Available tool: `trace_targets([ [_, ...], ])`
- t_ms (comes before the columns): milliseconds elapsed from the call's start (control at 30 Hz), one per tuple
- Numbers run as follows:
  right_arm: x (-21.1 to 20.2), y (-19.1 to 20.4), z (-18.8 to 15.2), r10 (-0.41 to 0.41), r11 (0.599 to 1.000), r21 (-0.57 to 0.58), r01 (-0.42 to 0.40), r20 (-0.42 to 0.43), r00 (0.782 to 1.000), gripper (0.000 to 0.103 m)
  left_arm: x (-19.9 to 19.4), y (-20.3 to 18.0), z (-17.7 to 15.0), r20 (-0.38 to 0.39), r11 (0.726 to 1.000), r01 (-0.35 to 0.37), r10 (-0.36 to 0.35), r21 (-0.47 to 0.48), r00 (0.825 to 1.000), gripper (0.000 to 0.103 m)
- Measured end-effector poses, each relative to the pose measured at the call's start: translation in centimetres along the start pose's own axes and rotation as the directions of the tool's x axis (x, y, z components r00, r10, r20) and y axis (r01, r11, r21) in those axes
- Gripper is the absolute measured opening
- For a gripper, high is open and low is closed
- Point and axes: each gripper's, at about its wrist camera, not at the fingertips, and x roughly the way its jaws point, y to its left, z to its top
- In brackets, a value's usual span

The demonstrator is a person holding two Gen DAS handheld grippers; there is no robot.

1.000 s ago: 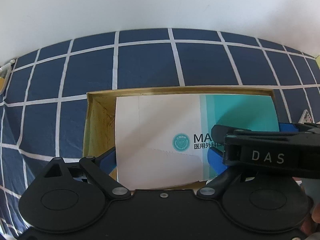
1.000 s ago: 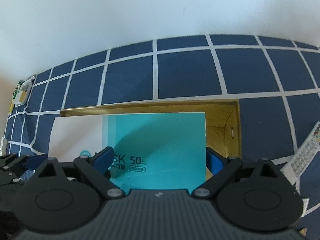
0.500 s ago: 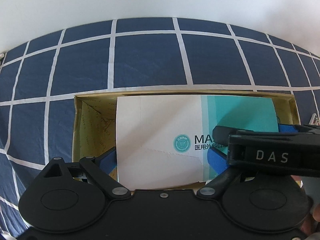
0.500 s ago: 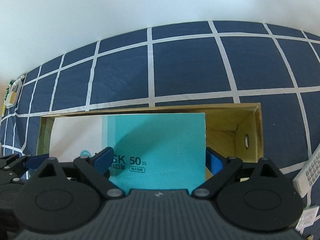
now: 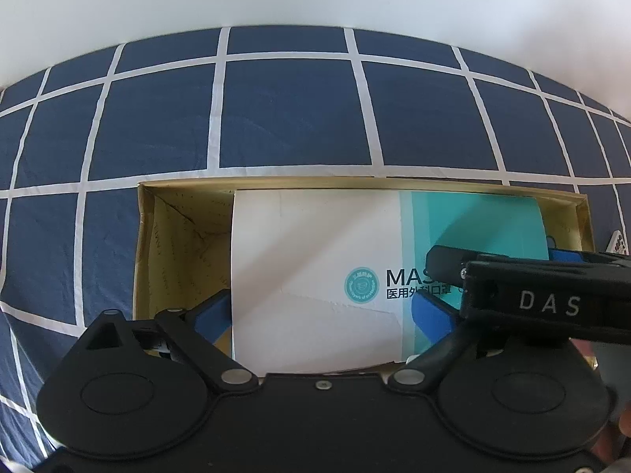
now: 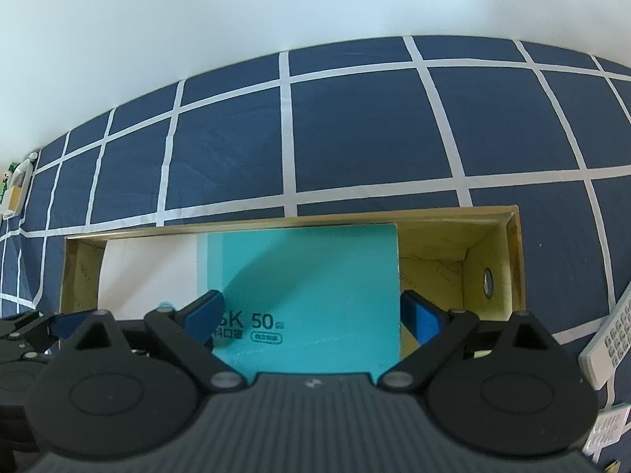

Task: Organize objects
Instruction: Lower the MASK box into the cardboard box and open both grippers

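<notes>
We are lowering the mask box (image 5: 315, 276) into the open cardboard box (image 5: 165, 244) on the checked bedspread (image 5: 292, 114); the left claw (image 5: 319, 311) has just been widening round its white end, pads barely touching; the right claw (image 6: 311, 315) is straddling the teal end, wide. Next, we judge, both claws need lifting clear.

A navy cloth (image 5: 295, 114) with a white grid covers the surface. On it lie an open yellow box (image 5: 165, 244), a remote (image 6: 609, 339) and a small container (image 6: 15, 185) at the far left.
</notes>
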Motion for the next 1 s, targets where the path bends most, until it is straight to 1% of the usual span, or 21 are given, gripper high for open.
trace_targets([
  [67, -0.1, -0.1, 0.0, 0.002, 1.000, 0.008, -0.002, 0.000, 1.000, 0.095, -0.2, 0.1, 0.0, 0.000, 1.000, 0.008, -0.008, -0.009, 1.000, 0.096],
  [267, -1.1, -0.2, -0.2, 0.001, 1.000, 0.002, -0.002, 0.009, 1.000, 0.096, -1.2, -0.3, -0.6, 0.004, 1.000, -0.007, 0.007, 0.000, 1.000, 0.096],
  [467, -3.4, -0.6, -0.8, 0.001, 1.000, 0.013, -0.002, 0.053, 0.999, 0.097, -3.1, -1.2, -1.9, 0.026, 1.000, -0.012, 0.012, -0.002, 1.000, 0.096],
  [567, -4.9, -1.0, -1.3, 0.000, 1.000, 0.019, -0.001, 0.074, 0.997, 0.097, -4.4, -1.8, -2.6, 0.045, 1.000, -0.012, 0.012, 0.000, 0.999, 0.099],
  [700, -7.1, -1.6, -2.3, 0.000, 1.000, 0.027, -0.003, 0.106, 0.994, 0.100, -5.9, -2.6, -3.7, 0.066, 1.000, -0.018, 0.017, 0.015, 0.998, 0.103],
  [800, -8.7, -2.1, -3.3, 0.000, 1.000, 0.031, -0.004, 0.125, 0.992, 0.103, -6.9, -3.1, -4.7, 0.079, 1.000, -0.019, 0.018, 0.021, 0.997, 0.103],
  [900, -10.3, -2.8, -4.5, 0.008, 0.999, 0.036, -0.013, 0.147, 0.989, 0.103, -8.0, -3.4, -5.7, 0.094, 0.999, -0.026, 0.024, 0.027, 0.995, 0.103],
  [1000, -11.9, -3.6, -5.8, -0.002, 0.999, 0.052, -0.007, 0.168, 0.986, 0.103, -9.1, -3.9, -6.9, 0.106, 0.999, -0.029, 0.026, 0.033, 0.994, 0.103],
])
